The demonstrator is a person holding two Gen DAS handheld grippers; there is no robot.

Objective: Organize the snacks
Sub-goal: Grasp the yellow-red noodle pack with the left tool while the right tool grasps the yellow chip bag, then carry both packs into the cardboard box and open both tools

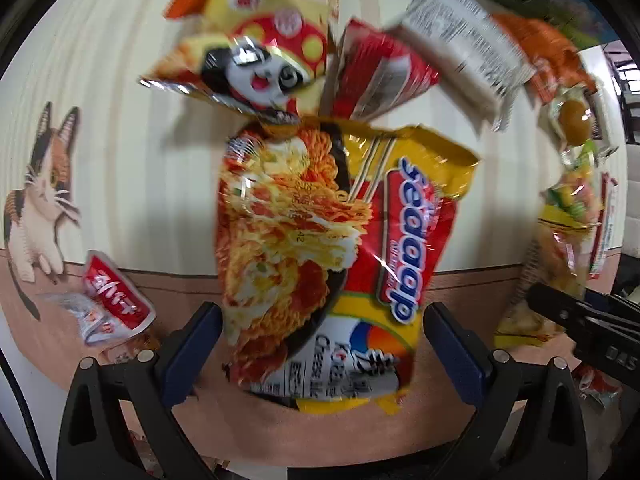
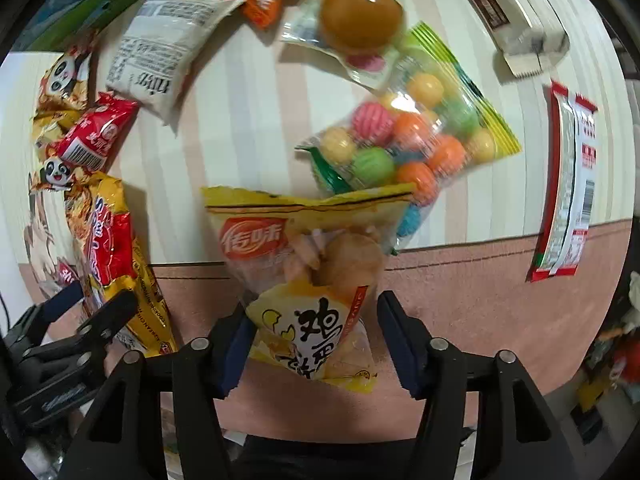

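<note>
Sorting looks barely begun: we see packets scattered loose over the striped cloth (image 2: 248, 92). Left gripper (image 1: 320, 340) has jaws spread around the noodle packet (image 1: 320, 240), not clamped. Right gripper (image 2: 312, 344) straddles the yellow snack bag (image 2: 304, 264), jaws also wide. Candy-ball bag (image 2: 416, 136) and the rest lie ungrouped.

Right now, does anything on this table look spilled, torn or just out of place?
Nothing looks spilled or torn. The snacks simply lie scattered at odd angles: the noodle packet overlaps the panda packet, and the yellow egg-snack bag rests over a corner of the gumball bag.
</note>
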